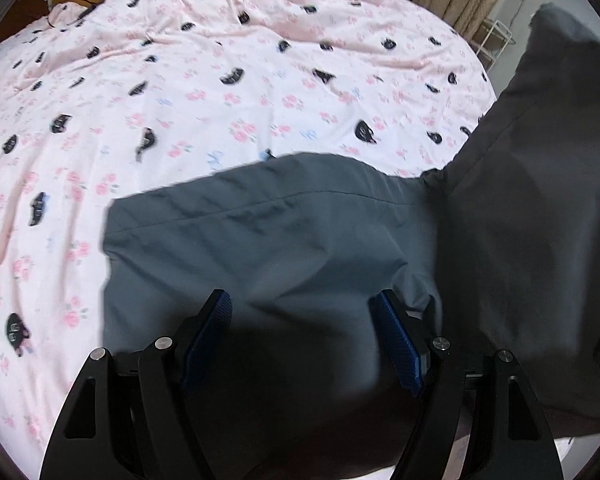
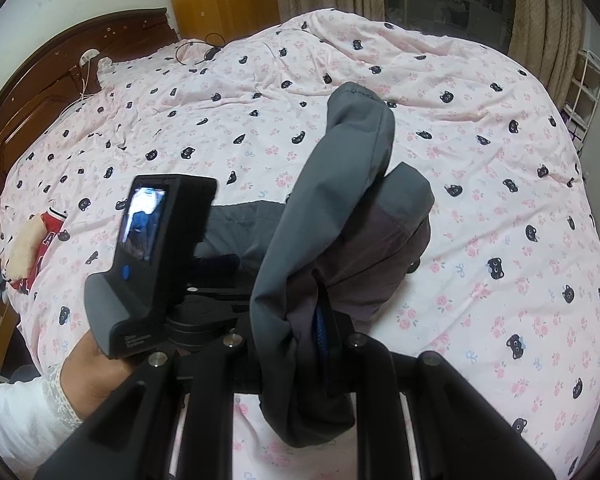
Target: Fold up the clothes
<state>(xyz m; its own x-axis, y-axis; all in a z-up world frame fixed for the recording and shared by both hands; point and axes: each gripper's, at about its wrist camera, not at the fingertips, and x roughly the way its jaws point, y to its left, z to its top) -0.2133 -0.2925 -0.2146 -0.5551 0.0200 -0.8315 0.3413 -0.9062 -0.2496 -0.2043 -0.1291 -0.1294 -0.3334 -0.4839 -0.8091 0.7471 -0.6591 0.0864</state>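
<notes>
**Mid-fold: grey garment being carried across the bed**

Folding a grey garment (image 1: 268,240) on a bed dressed in a pink sheet (image 1: 220,92) printed with small black cat faces and flowers. Judging by the layout, working through a fold-over step: one end of the cloth lying flat, the other end being held up in the air, not yet laid down.

Right gripper (image 2: 320,332) pinching a bunched fold of the garment (image 2: 340,208), jaws nearly together and clamped on the cloth, a sliver of blue pad (image 2: 320,330) showing in the fold. Cloth rising from that grip toward the far side, two rounded ends drooping above the sheet, looking like trouser legs or sleeves, though hard telling which.

Left gripper (image 1: 302,336) hovering with jaws standing well apart, nothing between the blue pads (image 1: 400,344), holding nothing. Flat part of the garment lying just beyond and beneath those fingertips, near the middle of the bed's near edge. Raised part hanging dark at the right of the left wrist view, well above the flat part.

From the right wrist view, also showing the left gripper's body and small screen (image 2: 144,220) at the left, with a hand and lace-cuffed white sleeve (image 2: 64,392) beneath it. A red-and-cream soft item (image 2: 36,248) lying at the far left of the bed.

Next move likely calling for bringing the lifted end over onto the flat part, edges lined up, with the left gripper either pressing down or closing on a corner.
</notes>
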